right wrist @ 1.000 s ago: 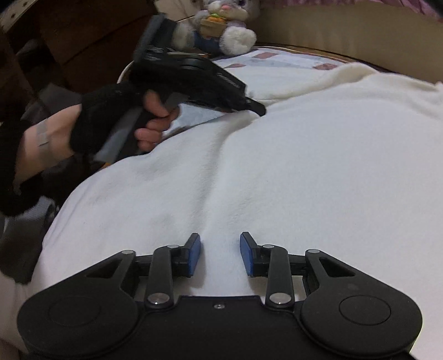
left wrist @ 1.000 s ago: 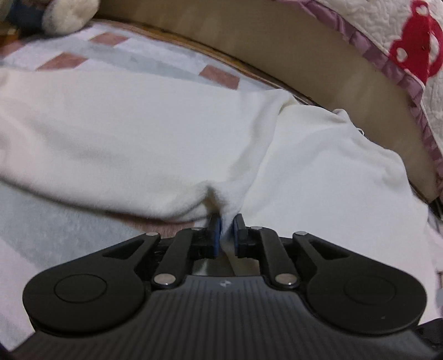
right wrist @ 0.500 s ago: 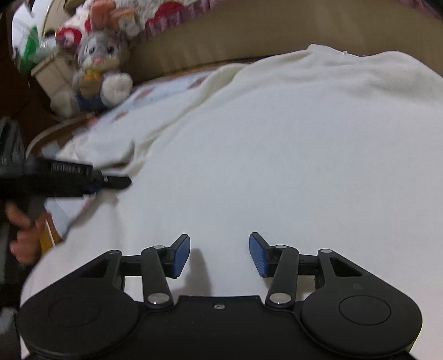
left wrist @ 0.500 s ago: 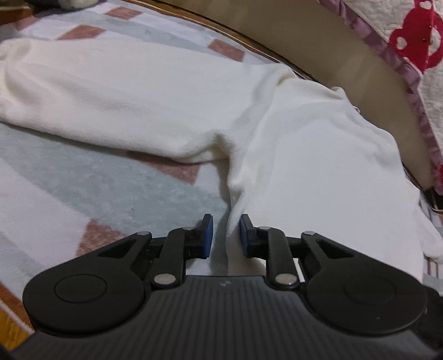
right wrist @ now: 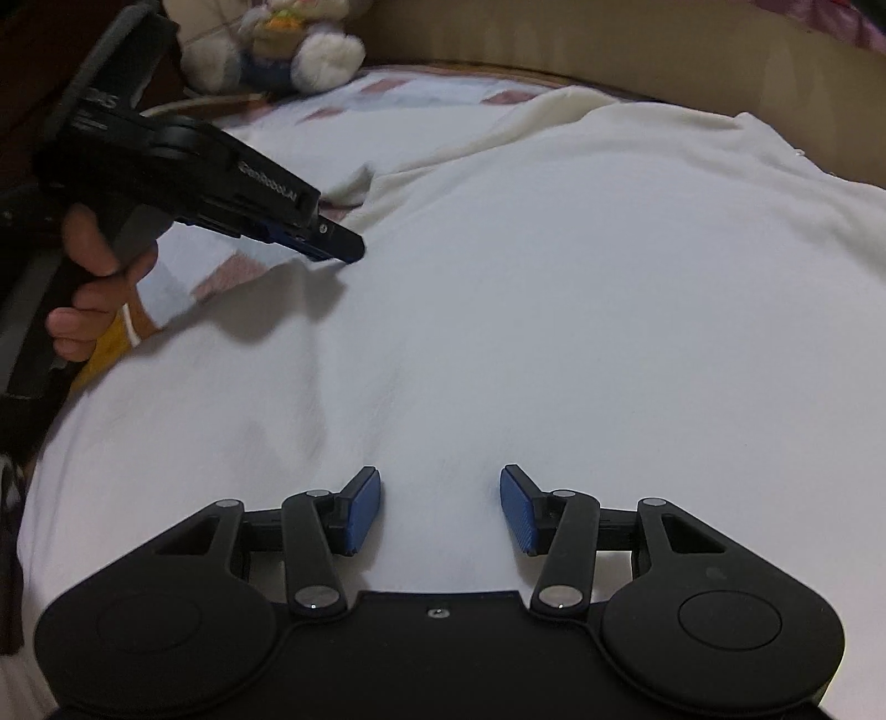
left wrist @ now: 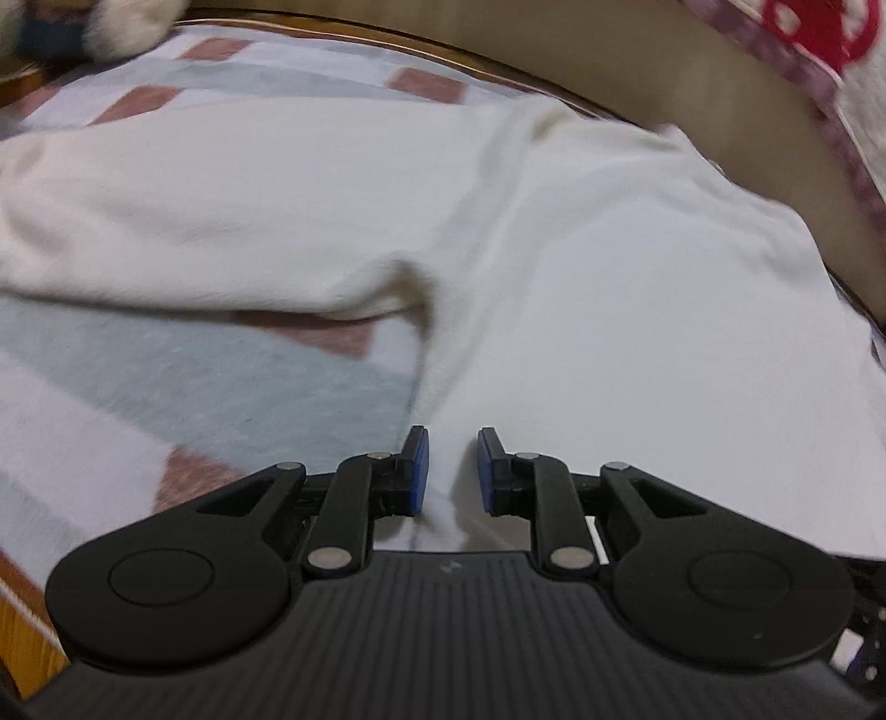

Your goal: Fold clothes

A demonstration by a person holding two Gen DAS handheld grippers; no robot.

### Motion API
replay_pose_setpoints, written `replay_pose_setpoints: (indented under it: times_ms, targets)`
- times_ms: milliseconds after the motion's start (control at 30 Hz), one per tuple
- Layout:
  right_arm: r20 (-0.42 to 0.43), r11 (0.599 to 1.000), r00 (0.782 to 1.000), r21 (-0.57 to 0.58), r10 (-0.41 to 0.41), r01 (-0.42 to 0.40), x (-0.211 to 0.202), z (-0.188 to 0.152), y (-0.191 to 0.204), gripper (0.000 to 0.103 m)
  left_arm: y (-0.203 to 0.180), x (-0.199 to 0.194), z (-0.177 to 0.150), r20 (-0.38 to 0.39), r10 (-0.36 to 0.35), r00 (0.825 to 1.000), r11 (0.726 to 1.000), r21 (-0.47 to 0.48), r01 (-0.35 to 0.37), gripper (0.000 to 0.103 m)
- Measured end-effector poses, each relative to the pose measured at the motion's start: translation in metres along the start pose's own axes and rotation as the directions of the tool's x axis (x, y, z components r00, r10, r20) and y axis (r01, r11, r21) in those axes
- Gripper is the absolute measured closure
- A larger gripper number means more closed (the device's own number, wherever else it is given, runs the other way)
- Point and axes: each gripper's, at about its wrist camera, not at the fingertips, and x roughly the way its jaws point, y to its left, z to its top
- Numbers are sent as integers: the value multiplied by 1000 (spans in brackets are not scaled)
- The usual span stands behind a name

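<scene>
A cream long-sleeved garment (left wrist: 609, 277) lies spread flat on a bed, its sleeve (left wrist: 194, 210) stretched out to the left. My left gripper (left wrist: 452, 443) hovers low at the garment's left side edge below the armpit. Its jaws are opening, and the fabric edge runs between the pads without being pressed. The right wrist view shows that same left gripper (right wrist: 332, 249) in a person's hand (right wrist: 94, 299), its tip over the garment's (right wrist: 554, 304) left edge. My right gripper (right wrist: 440, 487) stands open just above the garment's body, nothing between its fingers.
A blanket (left wrist: 166, 387) with grey and brown-red patches covers the bed. A plush rabbit (right wrist: 277, 44) sits at the far left corner. A beige padded bed rail (left wrist: 664, 72) curves along the far side, with a quilt with red shapes (left wrist: 819, 33) beyond it.
My left gripper let go of the fold at the armpit, drew back along the garment's side edge and its jaws widened. My right gripper's jaws spread apart over the garment's body.
</scene>
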Motion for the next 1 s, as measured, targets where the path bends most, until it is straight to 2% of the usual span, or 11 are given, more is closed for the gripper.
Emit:
replay_pose_setpoints:
  times_ms: [67, 133, 267, 367, 500, 533, 600, 733, 833, 933, 1000]
  targets:
    - [-13, 1000, 1000, 2, -1, 1, 0, 2, -1, 49, 2, -5, -1, 30, 87, 996, 996, 23, -87, 69]
    - [-25, 1000, 1000, -6, -2, 2, 0, 6, 0, 49, 10, -10, 2, 60, 114, 992, 993, 21, -115, 64]
    - [-20, 999, 999, 25, 27, -27, -15, 18, -7, 50, 55, -24, 13, 136, 56, 989, 979, -204, -27, 61]
    - [19, 994, 996, 66, 83, -84, -38, 39, -16, 50, 93, -28, 21, 166, 8, 986, 914, -401, 60, 58]
    - [42, 994, 994, 20, 106, -107, -58, 76, -17, 46, 128, -31, 23, 114, -6, 993, 814, -576, 71, 58]
    - [50, 994, 993, -3, 106, -106, -62, 85, -16, 43, 133, -32, 22, 124, -8, 992, 801, -593, 80, 58]
    - [78, 995, 992, -45, 94, -91, -56, 100, -12, 41, 141, -33, 21, 164, 8, 986, 792, -603, 94, 57]
    - [127, 996, 991, -73, 52, -43, -28, 124, -9, 41, 162, -30, 18, 222, 122, 967, 778, -627, 46, 50]
    - [134, 997, 990, -75, 41, -31, -10, 134, -9, 41, 179, -17, 20, 225, 192, 955, 779, -627, -9, 50]
    - [125, 998, 991, -46, 51, -46, -1, 133, -11, 41, 188, -10, 25, 276, 254, 927, 798, -602, -40, 49]
    - [105, 998, 993, -12, 61, -60, 7, 129, -13, 41, 195, -6, 33, 280, 293, 914, 787, -613, -64, 49]
